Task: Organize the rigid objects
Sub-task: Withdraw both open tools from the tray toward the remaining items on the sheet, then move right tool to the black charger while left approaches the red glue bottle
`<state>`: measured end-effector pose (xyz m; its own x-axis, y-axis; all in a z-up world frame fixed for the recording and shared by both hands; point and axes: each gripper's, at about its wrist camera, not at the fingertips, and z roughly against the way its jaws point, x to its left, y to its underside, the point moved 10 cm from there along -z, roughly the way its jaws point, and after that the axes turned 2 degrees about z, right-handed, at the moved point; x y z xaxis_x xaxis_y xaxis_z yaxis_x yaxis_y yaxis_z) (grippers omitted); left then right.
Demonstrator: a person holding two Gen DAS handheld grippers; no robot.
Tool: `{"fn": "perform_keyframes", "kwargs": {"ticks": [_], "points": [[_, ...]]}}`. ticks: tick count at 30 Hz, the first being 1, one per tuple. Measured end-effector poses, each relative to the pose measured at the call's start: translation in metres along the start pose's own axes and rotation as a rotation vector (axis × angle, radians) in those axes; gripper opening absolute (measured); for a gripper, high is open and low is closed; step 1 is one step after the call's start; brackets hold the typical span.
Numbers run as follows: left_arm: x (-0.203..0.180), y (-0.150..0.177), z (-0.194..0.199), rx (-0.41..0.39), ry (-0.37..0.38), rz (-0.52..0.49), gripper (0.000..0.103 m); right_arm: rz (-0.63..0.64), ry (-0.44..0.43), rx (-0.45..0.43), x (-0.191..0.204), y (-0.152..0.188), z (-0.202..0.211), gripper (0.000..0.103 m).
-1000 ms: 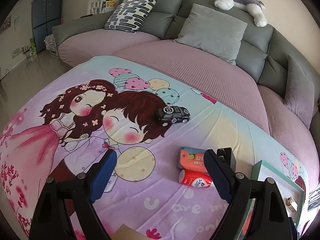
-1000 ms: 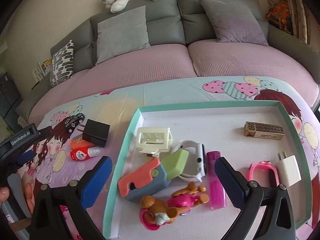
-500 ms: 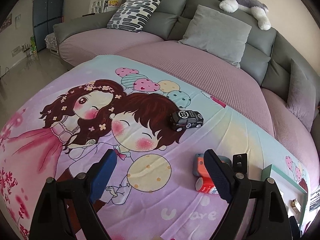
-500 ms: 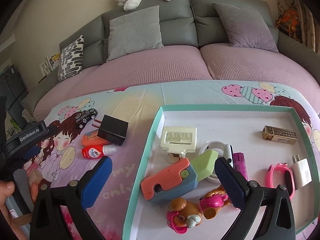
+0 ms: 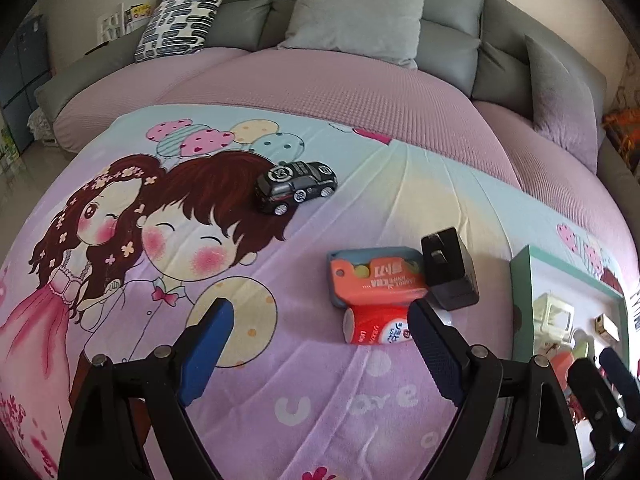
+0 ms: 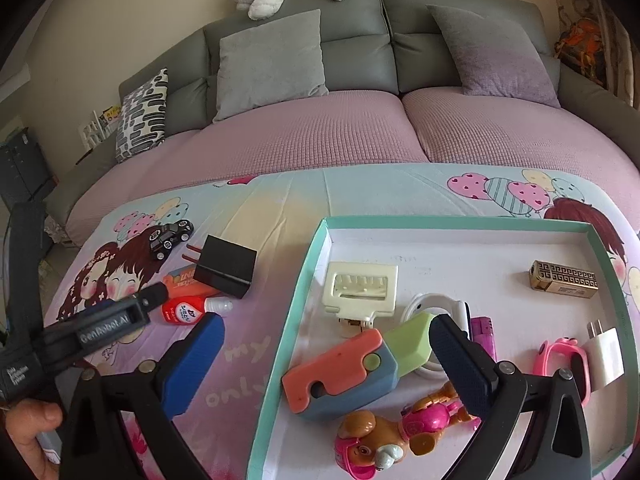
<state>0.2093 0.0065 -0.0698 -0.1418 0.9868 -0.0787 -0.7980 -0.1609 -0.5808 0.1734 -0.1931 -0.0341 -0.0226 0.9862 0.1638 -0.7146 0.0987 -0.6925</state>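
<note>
Left wrist view: the left claw [image 5: 316,344] stands spread wide with nothing between its blue pads. Compared with a second ago it has dropped closer to the cartoon-print cloth [image 5: 120,240] and rolled, so the sofa line now tilts the other way. The black toy car [image 5: 297,187], previously near frame centre, now sits higher and appears larger. The orange case [image 5: 374,280], the red-and-white bottle [image 5: 380,326] and the black charger [image 5: 450,272], earlier partly hidden behind the right-hand pad, now lie mostly exposed just beyond that pad, touching one another. The teal-rimmed tray [image 5: 520,280] shows at the right edge.

Right wrist view: the right claw [image 6: 324,354] is also spread and empty, hovering over the near left edge of the tray [image 6: 316,280]. Its position has changed little; the framing has shifted slightly, placing the tray further right. The left claw body [image 6: 100,326] now reaches further into view, its tip close to the bottle [image 6: 188,310]. Tray contents are unchanged: cream clip [image 6: 360,288], orange-blue-green toy [image 6: 352,364], gold lighter [image 6: 564,280], white plug [image 6: 606,352].
</note>
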Motion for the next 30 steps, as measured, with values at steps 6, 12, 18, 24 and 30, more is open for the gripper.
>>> {"fn": "perform_keyframes", "kwargs": {"ticks": [6, 12, 18, 24, 30], "points": [[-0.015, 0.010, -0.011, 0.041, 0.038, -0.019, 0.089, -0.033, 0.003, -0.035, -0.008, -0.015, 0.007, 0.103], [-0.040, 0.018, -0.024, 0.069, 0.054, -0.080, 0.089, -0.037, 0.021, -0.011, -0.014, -0.009, 0.001, 0.103], [-0.051, 0.022, -0.035, 0.082, 0.021, -0.108, 0.089, -0.048, 0.028, -0.001, -0.021, -0.005, -0.002, 0.103], [-0.036, 0.017, -0.033, 0.064, -0.019, -0.049, 0.089, -0.058, 0.027, 0.000, -0.024, -0.005, -0.001, 0.103], [-0.014, 0.020, -0.034, 0.074, -0.062, -0.024, 0.089, -0.041, -0.006, 0.005, -0.010, -0.006, -0.004, 0.103]]}}
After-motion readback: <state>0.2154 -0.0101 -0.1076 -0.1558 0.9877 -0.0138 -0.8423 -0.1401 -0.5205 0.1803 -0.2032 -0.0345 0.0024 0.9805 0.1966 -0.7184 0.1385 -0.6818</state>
